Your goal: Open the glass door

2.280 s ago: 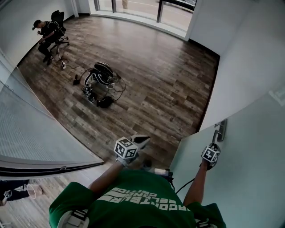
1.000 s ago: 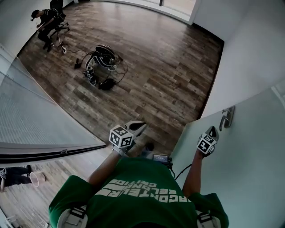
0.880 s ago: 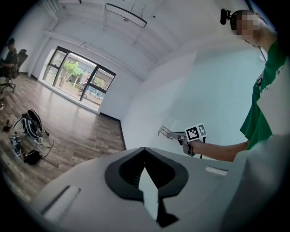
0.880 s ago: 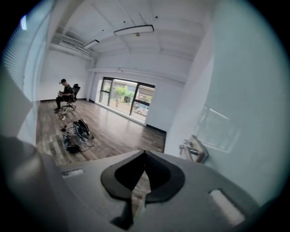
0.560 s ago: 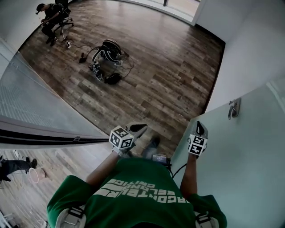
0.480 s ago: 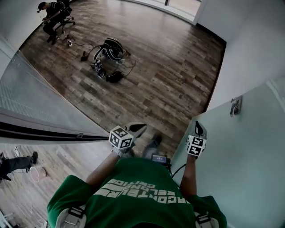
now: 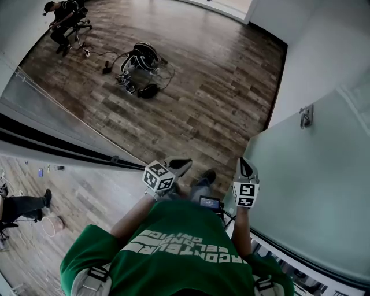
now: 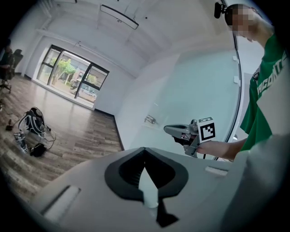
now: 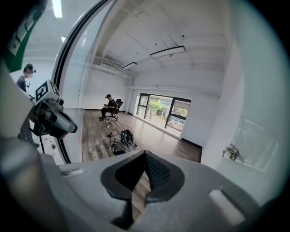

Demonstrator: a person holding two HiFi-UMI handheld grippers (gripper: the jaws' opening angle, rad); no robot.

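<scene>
The frosted pale-green glass door [image 7: 312, 191] stands on your right, swung back, its free edge just beside your right arm. Its small metal lever handle [image 7: 306, 116] sits high on the pane, well apart from either gripper.

A couple of seconds ago your right gripper [image 7: 244, 163] was up at that handle. Since then it has let go and drawn back toward your chest. Its jaws are now pressed together with nothing between them, and only floor shows through the slit.

Your left gripper [image 7: 186, 164] has hardly moved. It points forward over the threshold, its jaws likewise pressed together and empty.

The view has also shifted, with more of the door's lower frame in sight and the opening wider. I judge the door open and the task as good as finished. All that remains is to check that the door does not swing back at you.

Ahead lies the dark wooden plank floor [image 7: 219, 98], with nothing in the passage. Farther in is a heap of black gear with trailing cables [image 7: 140, 65]. A person sits on an office chair [image 7: 65, 17] in the far corner. The clear glass partition [image 7: 52, 115] runs along your left.
</scene>
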